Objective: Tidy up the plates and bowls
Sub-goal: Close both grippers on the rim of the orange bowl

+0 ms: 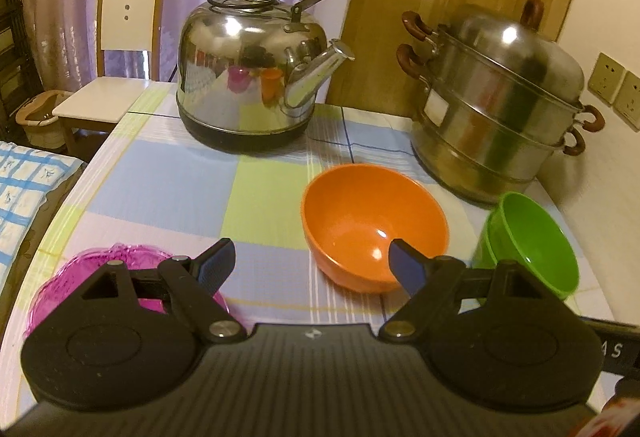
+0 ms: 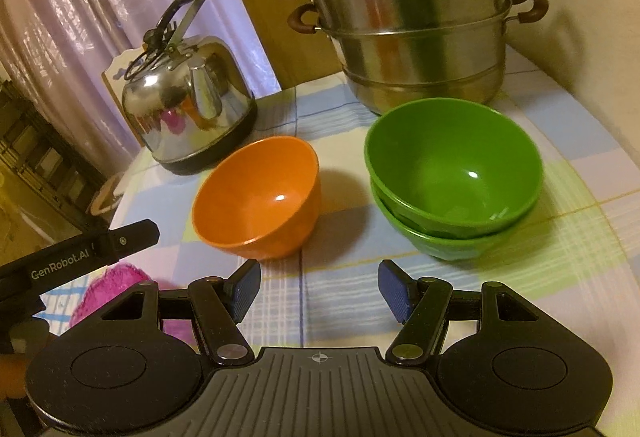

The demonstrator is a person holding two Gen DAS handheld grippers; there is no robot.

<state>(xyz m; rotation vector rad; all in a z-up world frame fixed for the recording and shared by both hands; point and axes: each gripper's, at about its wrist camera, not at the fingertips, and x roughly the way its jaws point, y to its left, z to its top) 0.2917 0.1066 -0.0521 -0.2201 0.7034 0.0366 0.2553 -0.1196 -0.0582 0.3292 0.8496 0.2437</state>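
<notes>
An orange bowl (image 1: 374, 225) stands upright on the checked tablecloth, just ahead of my left gripper (image 1: 312, 265), which is open with only cloth between its fingers. Its right pad (image 1: 406, 271) overlaps the bowl's near rim in the picture. A magenta plate (image 1: 100, 257) lies at the lower left, half hidden by the left finger. Two green bowls (image 2: 452, 173) sit stacked one inside the other, ahead and right of my right gripper (image 2: 320, 285). That gripper is open and holds nothing. In the right wrist view the orange bowl (image 2: 260, 197) is ahead and to the left.
A steel kettle (image 1: 256, 77) stands at the back of the table, and a lidded steel steamer pot (image 1: 500, 97) at the back right near the wall. A white chair (image 1: 124, 49) stands beyond the table's far left edge. The left gripper's body (image 2: 80, 253) shows beside the magenta plate (image 2: 116, 285).
</notes>
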